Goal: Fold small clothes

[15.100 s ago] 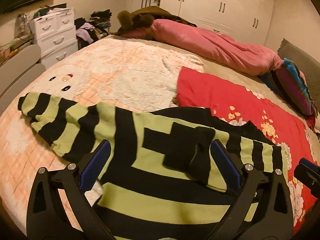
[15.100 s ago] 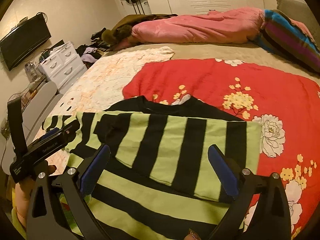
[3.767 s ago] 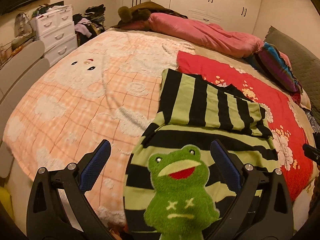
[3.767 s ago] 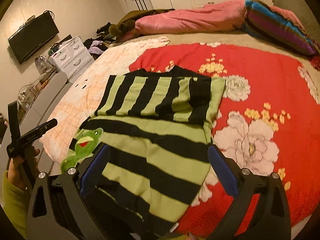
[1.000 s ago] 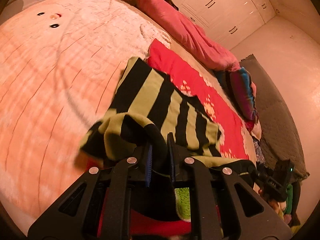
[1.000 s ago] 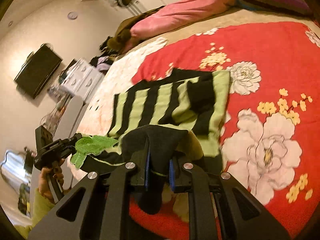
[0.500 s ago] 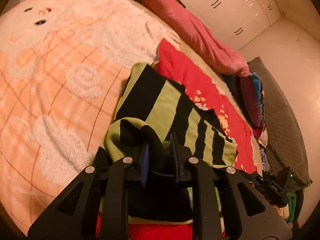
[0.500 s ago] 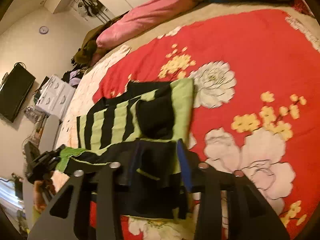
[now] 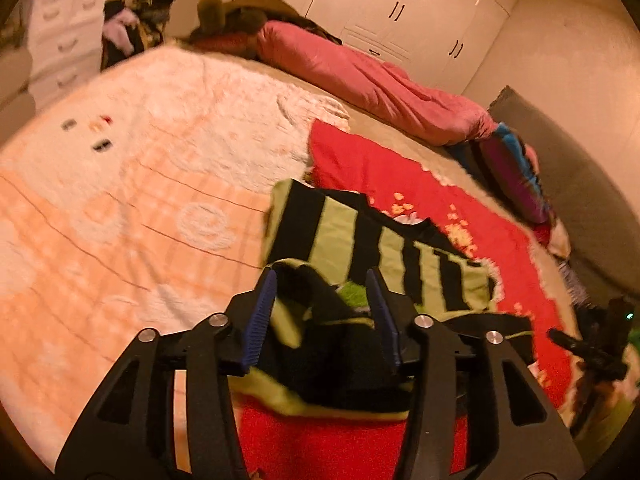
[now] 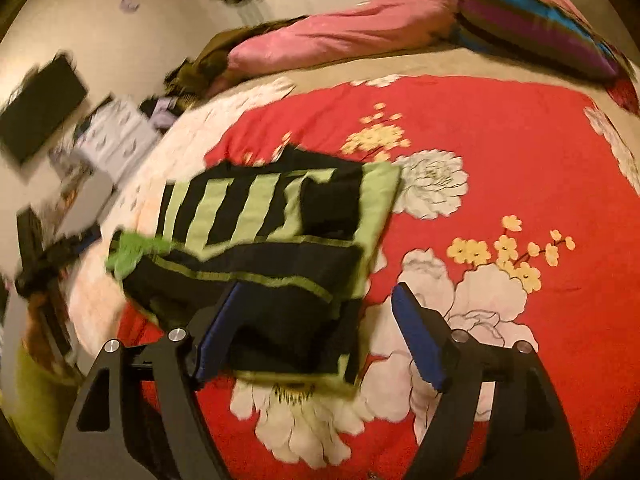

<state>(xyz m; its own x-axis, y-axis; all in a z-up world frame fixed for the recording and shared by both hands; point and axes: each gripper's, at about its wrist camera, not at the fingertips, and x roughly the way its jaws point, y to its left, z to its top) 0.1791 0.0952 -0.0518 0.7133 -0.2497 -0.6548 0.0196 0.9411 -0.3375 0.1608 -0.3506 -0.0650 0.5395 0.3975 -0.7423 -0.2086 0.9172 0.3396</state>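
A green-and-black striped sweater (image 10: pixel 256 208) lies folded on the bed, its lower half doubled up over the sleeves, with a green frog patch (image 10: pixel 136 248) peeking out at the fold's left end. My right gripper (image 10: pixel 318 292) hovers at the sweater's near right corner; its jaws are opening, and the black hem lies loose by the left pad (image 10: pixel 216 332). In the left wrist view the sweater (image 9: pixel 344 232) bunches between my left gripper's (image 9: pixel 320 300) opening jaws, and the pads do not pinch it. Each gripper shows at the edge of the other's view: the right gripper (image 9: pixel 592 344) and the left gripper (image 10: pixel 52 256).
The sweater straddles a red floral blanket (image 10: pixel 520 140) and a peach fleece blanket (image 9: pixel 140 180). A pink duvet (image 9: pixel 360 76) and a striped pillow (image 10: pixel 540 28) lie at the far end. White drawers (image 9: pixel 64 40) stand to the left, and a grey headboard (image 9: pixel 580 180) to the right.
Both grippers were shut on the bunched hem a second ago. Their jaws have since parted, and the hem has dropped onto the folded upper part.
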